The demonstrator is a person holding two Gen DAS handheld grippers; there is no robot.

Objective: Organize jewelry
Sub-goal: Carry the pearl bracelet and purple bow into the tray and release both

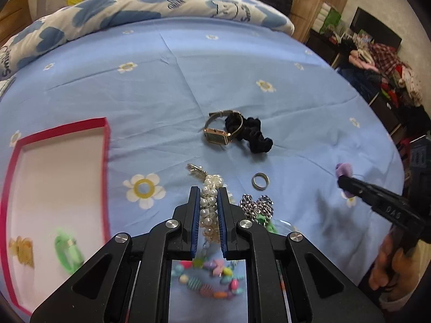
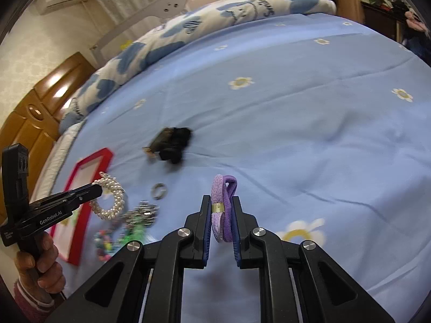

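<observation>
Both are mid-pickup: the left gripper (image 1: 209, 202) fingers clamp the pearl bracelet (image 1: 208, 204), the right gripper (image 2: 221, 210) fingers pinch the purple band (image 2: 225, 210); next, each likely carries its load to the red tray (image 1: 105, 145) left of the fingers

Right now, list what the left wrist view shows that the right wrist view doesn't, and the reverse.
Left wrist only: a green clip and yellow piece inside the red tray.
Right wrist only: the gold band on the purple hair tie pinched by the right gripper.
Both: the left gripper clamping the pearl bracelet, the ring, watch and black scrunchie.
</observation>
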